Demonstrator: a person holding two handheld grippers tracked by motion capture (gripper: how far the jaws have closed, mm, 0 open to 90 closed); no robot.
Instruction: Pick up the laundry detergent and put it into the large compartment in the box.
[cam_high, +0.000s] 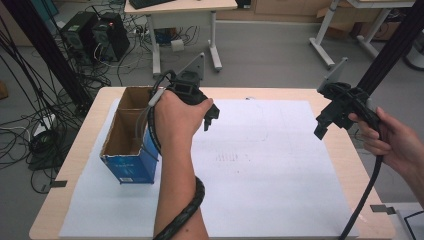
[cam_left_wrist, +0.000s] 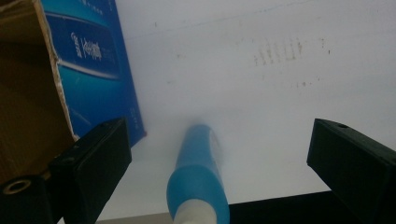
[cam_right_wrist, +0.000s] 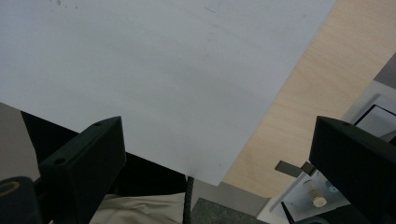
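I am looking down on a wooden table (cam_high: 75, 165) covered by a white sheet (cam_high: 260, 175). A person's left hand (cam_high: 175, 117) is holding the left gripper (cam_high: 212, 116) above the sheet, just beside an open blue cardboard box (cam_high: 127, 167) at the table's left. In the left gripper view its jaws are standing wide apart, gripping nothing; between them, lower down, a blue and white tube-shaped object (cam_left_wrist: 198, 179) is lying on the sheet. The right gripper (cam_high: 322, 127) is hovering over the sheet's right edge, jaws wide apart and empty.
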